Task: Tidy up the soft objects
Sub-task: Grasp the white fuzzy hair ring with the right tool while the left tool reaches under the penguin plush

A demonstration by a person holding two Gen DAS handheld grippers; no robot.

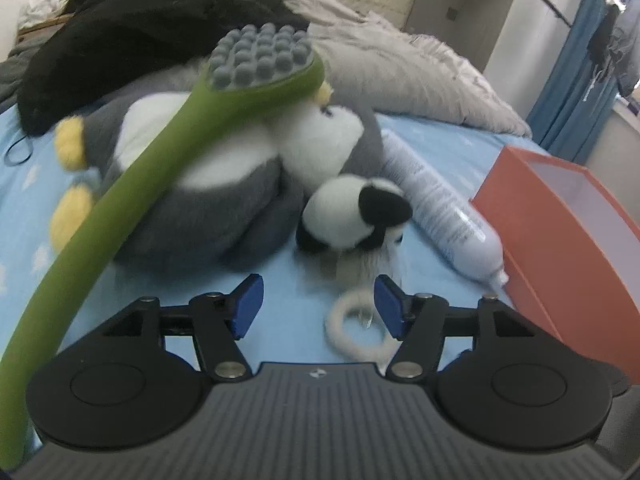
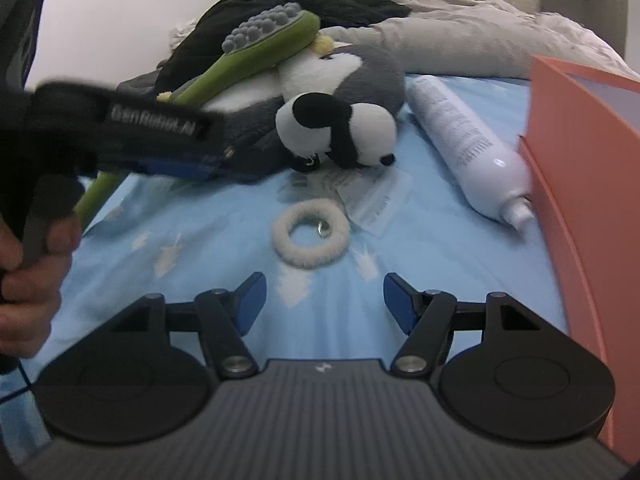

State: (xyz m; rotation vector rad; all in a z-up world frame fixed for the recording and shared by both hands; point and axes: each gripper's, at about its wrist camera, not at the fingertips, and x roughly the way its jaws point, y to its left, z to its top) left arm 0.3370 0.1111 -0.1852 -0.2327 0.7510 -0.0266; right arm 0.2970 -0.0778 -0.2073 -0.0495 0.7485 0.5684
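Observation:
A grey and white penguin plush [image 1: 208,184] [image 2: 352,76] lies on the blue bed sheet [image 1: 280,272]. A small panda plush [image 1: 352,212] [image 2: 340,132] with a white fluffy ring [image 1: 352,328] [image 2: 310,236] lies in front of it. A green massage stick with a grey knobbed head [image 1: 256,60] [image 2: 264,44] leans across the penguin. My left gripper [image 1: 316,306] is open and empty just short of the panda; its body shows at the left of the right wrist view [image 2: 160,136]. My right gripper [image 2: 324,304] is open and empty, just behind the ring.
A white tube bottle [image 1: 436,200] [image 2: 468,140] lies to the right of the plushes, against an open orange box [image 1: 568,236] [image 2: 584,160]. A grey blanket [image 1: 400,72] and black clothing [image 1: 132,36] are piled at the back. Paper tags [image 2: 372,196] lie under the panda.

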